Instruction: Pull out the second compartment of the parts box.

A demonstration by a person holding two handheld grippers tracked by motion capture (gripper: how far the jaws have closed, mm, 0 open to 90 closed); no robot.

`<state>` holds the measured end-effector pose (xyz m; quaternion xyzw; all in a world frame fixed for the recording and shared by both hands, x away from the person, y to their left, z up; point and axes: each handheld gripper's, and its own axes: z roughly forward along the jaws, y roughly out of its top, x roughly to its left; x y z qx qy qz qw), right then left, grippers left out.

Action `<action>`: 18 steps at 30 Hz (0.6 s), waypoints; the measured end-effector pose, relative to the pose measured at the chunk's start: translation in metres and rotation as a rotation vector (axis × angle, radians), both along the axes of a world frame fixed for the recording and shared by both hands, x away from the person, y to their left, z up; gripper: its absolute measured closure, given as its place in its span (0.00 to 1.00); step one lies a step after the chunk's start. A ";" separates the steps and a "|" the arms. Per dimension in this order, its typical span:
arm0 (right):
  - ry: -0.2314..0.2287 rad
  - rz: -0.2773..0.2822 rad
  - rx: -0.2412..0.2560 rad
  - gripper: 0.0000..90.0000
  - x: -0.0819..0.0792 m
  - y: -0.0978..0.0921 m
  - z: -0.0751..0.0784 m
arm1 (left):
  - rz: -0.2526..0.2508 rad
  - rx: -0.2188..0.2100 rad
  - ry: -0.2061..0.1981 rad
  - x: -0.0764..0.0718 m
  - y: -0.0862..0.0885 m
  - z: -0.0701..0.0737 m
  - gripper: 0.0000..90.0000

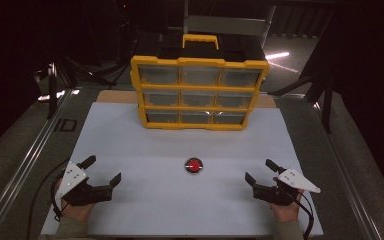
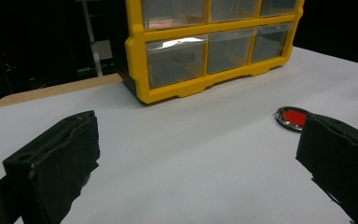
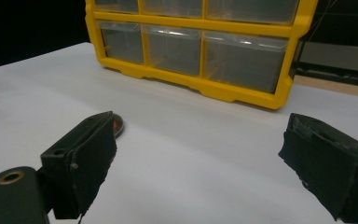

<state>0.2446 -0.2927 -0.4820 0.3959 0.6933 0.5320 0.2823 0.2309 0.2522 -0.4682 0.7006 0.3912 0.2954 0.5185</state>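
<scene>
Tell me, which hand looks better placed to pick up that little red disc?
Neither by much. The red disc lies on the white table about midway between both open grippers. The right gripper seems marginally nearer than the left gripper, so right, probably.

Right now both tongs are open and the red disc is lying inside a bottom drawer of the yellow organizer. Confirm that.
Not quite. The red disc lies on the bare white table, in front of the yellow organizer, not in a drawer; the high view shows it. Both the left tongs and right tongs are open.
</scene>
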 end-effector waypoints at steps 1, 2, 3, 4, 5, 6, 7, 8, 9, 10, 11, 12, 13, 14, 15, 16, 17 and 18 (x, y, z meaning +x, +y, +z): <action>0.007 0.005 0.001 0.11 0.000 0.001 0.000 | 0.002 0.004 -0.001 0.000 0.000 0.000 0.00; 0.008 0.005 0.000 0.11 0.001 0.002 0.000 | 0.002 0.004 0.000 0.000 0.000 0.000 0.00; 0.008 0.005 0.000 0.11 0.001 0.002 0.000 | 0.005 0.005 0.001 0.000 0.000 0.000 0.00; 0.010 0.006 0.001 0.11 0.001 0.002 0.000 | 0.007 0.005 0.001 0.000 0.000 -0.001 0.00; 0.013 0.007 0.000 0.11 0.001 0.003 0.000 | 0.005 0.003 0.003 0.000 0.001 -0.001 0.00; 0.015 0.006 -0.003 0.11 0.001 0.004 0.000 | 0.005 0.001 0.006 0.001 0.002 -0.001 0.00; 0.020 0.006 -0.008 0.11 0.001 0.005 0.000 | 0.009 0.001 0.008 0.001 0.001 -0.001 0.00; 0.020 0.006 -0.008 0.11 0.001 0.005 0.000 | 0.009 0.001 0.008 0.001 0.001 -0.001 0.00; 0.020 0.006 -0.008 0.11 0.001 0.006 0.000 | 0.009 0.000 0.009 0.001 0.000 -0.002 0.00; 0.021 0.005 -0.007 0.11 0.001 0.007 0.001 | 0.010 0.005 0.008 0.001 0.000 -0.002 0.00; 0.023 0.003 -0.008 0.11 0.001 0.007 0.001 | 0.014 0.010 0.007 0.001 0.000 -0.002 0.00; 0.023 0.002 -0.007 0.11 0.001 0.008 0.001 | 0.019 0.011 0.012 0.001 -0.001 -0.002 0.00; 0.025 0.003 -0.004 0.11 0.001 0.009 0.002 | 0.019 0.011 0.012 0.001 -0.001 -0.002 0.00; 0.025 0.003 -0.004 0.11 0.001 0.009 0.002 | 0.023 0.011 0.011 0.000 -0.001 -0.002 0.00; 0.028 0.001 -0.002 0.11 0.001 0.009 0.002 | 0.025 0.012 0.007 -0.001 -0.001 -0.001 0.00; 0.034 -0.002 0.012 0.11 0.002 0.011 0.004 | 0.027 0.013 0.005 -0.002 -0.002 0.000 0.00; 0.036 0.003 0.012 0.11 0.003 0.013 0.006 | 0.027 0.018 0.002 -0.002 -0.002 0.000 0.00; 0.037 0.002 0.003 0.11 0.003 0.015 0.007 | 0.028 0.021 0.002 -0.002 -0.002 0.000 0.00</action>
